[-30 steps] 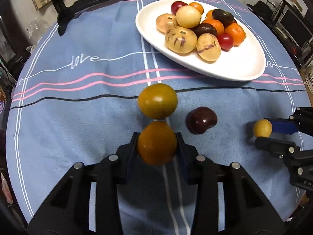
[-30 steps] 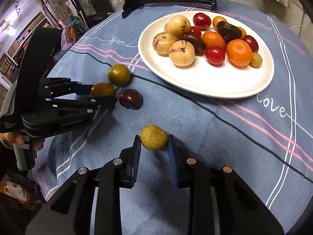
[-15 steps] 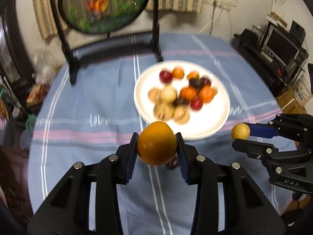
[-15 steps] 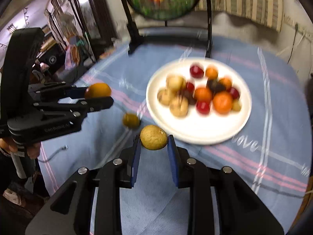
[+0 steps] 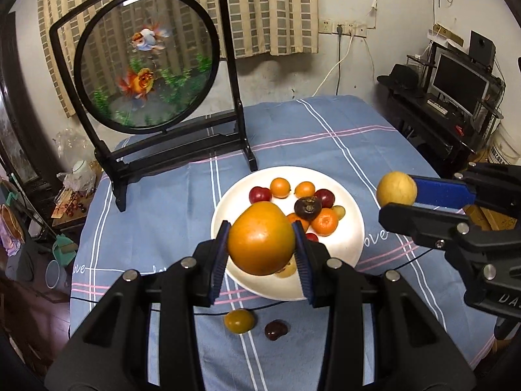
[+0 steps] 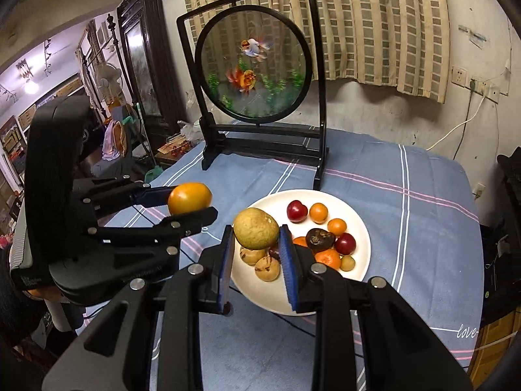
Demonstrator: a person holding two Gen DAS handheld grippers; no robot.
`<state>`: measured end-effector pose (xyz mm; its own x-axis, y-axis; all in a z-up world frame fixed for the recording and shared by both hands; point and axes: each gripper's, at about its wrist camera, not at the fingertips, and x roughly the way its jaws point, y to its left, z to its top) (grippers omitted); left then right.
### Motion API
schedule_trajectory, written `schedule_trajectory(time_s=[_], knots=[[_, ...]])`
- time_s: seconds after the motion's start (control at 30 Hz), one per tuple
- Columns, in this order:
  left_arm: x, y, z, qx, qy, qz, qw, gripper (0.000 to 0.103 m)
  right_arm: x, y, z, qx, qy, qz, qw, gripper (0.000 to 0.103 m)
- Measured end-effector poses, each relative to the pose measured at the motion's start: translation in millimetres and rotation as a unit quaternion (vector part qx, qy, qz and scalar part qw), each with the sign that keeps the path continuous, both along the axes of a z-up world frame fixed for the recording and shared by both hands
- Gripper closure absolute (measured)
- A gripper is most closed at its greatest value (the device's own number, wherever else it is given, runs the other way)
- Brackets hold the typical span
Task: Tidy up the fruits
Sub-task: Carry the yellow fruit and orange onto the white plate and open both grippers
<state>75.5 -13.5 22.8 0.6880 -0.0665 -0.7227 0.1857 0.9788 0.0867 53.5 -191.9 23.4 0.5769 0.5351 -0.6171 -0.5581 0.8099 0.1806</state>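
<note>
We see a blue striped tablecloth (image 5: pixel 169 215) bearing a white plate (image 5: pixel 353 228) of mixed fruit. Above it our left gripper (image 5: pixel 262 244) is clenched on an orange fruit (image 5: pixel 260 239), and our right gripper (image 6: pixel 257 239) grasps a small yellow fruit (image 6: pixel 256 232), both held in the air over the plate's near side.

Worktop (image 5: pixel 342 137): framed round panel (image 5: pixel 145 60) upright at the far side; plate (image 5: pixel 353 241) before it, fruits in it. Two loose fruits (image 5: pixel 239 321) on the cloth nearer than the plate, side by side. Monitor (image 5: pixel 460 81) off right, beyond the worktop.
</note>
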Motion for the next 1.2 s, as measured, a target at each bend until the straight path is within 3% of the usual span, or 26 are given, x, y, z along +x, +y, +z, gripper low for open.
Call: schedule_trajectory(time_s=[1.2], knots=[[49.1,4.4,-50.7,0.007,0.061,0.027,0.9977,0.065,42.8,1.9,-43.2,-0.002,0.058,-0.004,0.998,0.075]])
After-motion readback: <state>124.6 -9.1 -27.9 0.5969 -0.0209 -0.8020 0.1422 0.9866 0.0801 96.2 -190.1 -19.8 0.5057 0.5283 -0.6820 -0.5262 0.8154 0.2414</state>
